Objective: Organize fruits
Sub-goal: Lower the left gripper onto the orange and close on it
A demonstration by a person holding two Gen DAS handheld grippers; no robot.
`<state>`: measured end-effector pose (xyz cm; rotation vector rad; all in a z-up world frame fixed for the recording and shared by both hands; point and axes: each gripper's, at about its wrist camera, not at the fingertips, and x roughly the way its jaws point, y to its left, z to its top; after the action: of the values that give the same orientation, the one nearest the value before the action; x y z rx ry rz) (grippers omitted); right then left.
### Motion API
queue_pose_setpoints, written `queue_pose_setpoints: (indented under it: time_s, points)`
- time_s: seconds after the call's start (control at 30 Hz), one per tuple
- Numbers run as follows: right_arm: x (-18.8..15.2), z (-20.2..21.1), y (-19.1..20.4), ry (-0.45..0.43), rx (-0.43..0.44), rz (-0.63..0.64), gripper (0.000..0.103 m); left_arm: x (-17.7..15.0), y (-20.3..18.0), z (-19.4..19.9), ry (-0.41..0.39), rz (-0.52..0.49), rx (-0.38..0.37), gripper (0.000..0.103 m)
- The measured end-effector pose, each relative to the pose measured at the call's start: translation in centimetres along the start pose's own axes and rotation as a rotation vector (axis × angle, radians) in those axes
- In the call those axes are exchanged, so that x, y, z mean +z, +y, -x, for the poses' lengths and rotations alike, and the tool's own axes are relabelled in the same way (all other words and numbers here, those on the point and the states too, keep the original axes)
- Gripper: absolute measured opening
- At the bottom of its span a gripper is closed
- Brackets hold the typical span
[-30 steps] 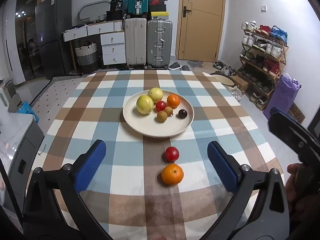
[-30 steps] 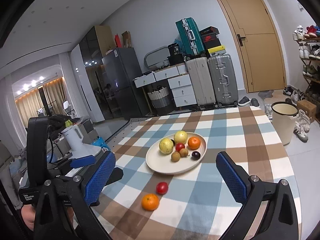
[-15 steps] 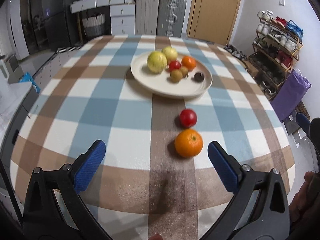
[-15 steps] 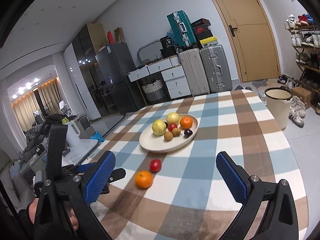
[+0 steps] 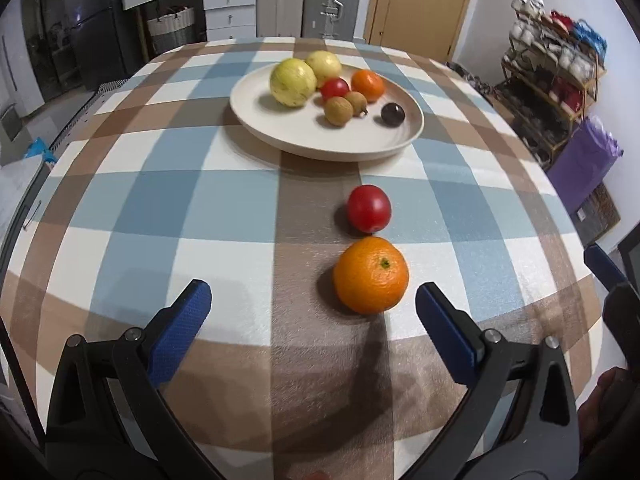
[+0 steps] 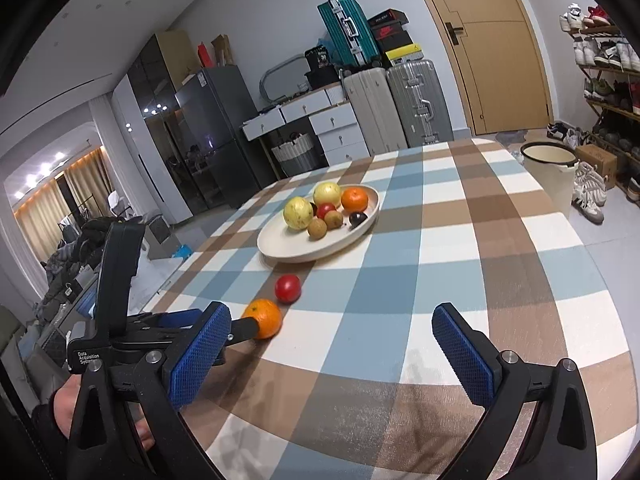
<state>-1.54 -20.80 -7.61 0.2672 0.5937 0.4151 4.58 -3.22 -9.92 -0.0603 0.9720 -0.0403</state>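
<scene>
An orange [image 5: 371, 275] and a red tomato [image 5: 368, 208] lie on the checked tablecloth, just in front of a cream plate [image 5: 280, 136] that holds several fruits. My left gripper [image 5: 312, 312] is open, low over the cloth, with the orange just ahead and close to its right finger [image 5: 444, 332]. In the right wrist view the left gripper [image 6: 224, 326] reaches the orange [image 6: 264, 317], with the tomato [image 6: 287, 288] and plate [image 6: 280, 248] beyond. My right gripper [image 6: 332, 356] is open and empty, above the near cloth.
The round table's edge [image 5: 580, 272] drops off at the right. Suitcases [image 6: 400, 104], drawers and a fridge [image 6: 208, 136] stand behind the table. A shoe rack [image 5: 552, 76] and a bin [image 6: 550, 172] stand at the right.
My left gripper has moved forward and down toward the orange, which now sits near its right finger. The right gripper has drifted a little closer to the table. Both stay open.
</scene>
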Motion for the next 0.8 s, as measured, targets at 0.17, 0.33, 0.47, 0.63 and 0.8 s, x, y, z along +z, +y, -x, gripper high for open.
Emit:
queue_pose_setpoints:
  time_s: [0.17,0.33,0.47,0.63,0.8]
  points:
    - [0.0,-0.2,0.0,0.005,-0.007,0.016,0.103,0.6,-0.8,-0.9,0.001,-0.018,-0.041,0.102]
    - [0.0,-0.7,-0.2,0.020,-0.013,0.010,0.103,0.8,-0.8,-1.0,-0.012,-0.023,-0.063,0.096]
    - [0.1,-1.2,-0.4,0.032,-0.018,0.000,0.103,0.9,-0.2,-1.2,0.000,-0.009,-0.104,0.077]
    - [0.1,-1.4,-0.3,0.038,-0.021,0.009,0.103,0.7,0.2,-1.4,0.012,-0.004,-0.256,0.037]
    - [0.0,-2.0,0.0,0.055,-0.031,0.018,0.103,0.5,0.6,-1.4,0.006,0.005,-0.283,0.036]
